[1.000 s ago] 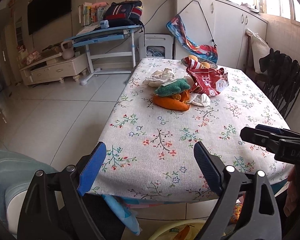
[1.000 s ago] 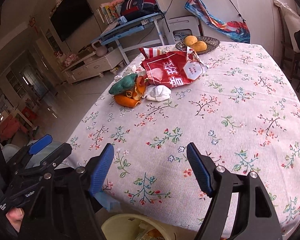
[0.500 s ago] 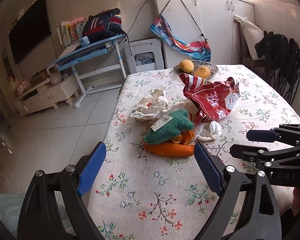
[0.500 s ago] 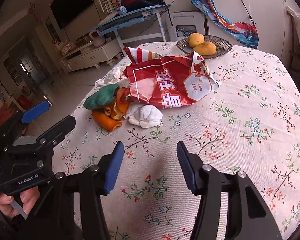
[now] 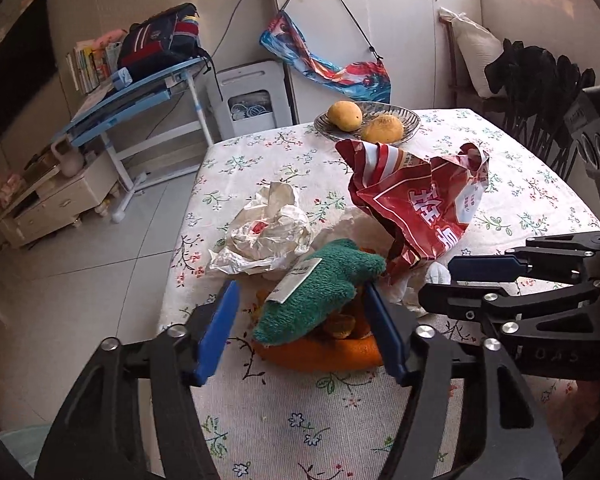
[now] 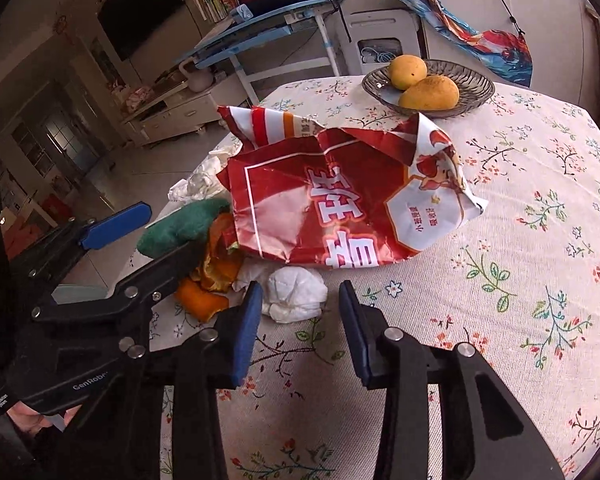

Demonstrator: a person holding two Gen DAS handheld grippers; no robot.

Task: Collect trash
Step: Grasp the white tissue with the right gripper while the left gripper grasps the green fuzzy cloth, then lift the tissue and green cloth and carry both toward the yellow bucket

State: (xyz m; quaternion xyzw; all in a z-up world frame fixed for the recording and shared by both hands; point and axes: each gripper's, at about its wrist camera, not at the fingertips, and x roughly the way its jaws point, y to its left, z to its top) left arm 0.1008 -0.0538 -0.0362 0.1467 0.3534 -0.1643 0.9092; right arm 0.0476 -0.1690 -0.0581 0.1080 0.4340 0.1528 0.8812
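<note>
On the floral tablecloth point(image 5: 340, 412), near the table's left edge, the trash lay in one loose heap. The left gripper point(image 5: 300, 320) stood wide open with its blue fingers point(image 5: 216, 332) either side of the green cloth point(image 5: 324, 288) and the orange peel point(image 5: 320, 354) beneath it; neither finger visibly touched the pile, and nothing was held. A white tag lay on top of the green cloth. Just beyond it, toward the left edge, sat a crumpled white plastic bag point(image 5: 268, 232). The red snack bag point(image 5: 416, 208), creased and partly upright, stood beside the cloth toward the table's middle, and its lower edge overlapped the heap.

The right gripper point(image 6: 298, 316) was also open, though less widely, with no object in its grasp. A crumpled white tissue point(image 6: 294, 294) lay on the tablecloth between and just ahead of its fingertips; whether the left finger touched it could not be determined. The red snack bag lay immediately behind the tissue, overhanging it slightly. In the right wrist view the orange peel point(image 6: 208, 276) and green cloth point(image 6: 180, 228) appeared to the tissue's left, partly covered by the left gripper's black frame.

Toward the far edge of the table, well apart from the heap, a glass dish point(image 6: 472, 84) held two yellow fruits point(image 6: 428, 92) that touched each other. In the left wrist view the right gripper point(image 5: 472, 280) showed at the right side, near the snack bag.
</note>
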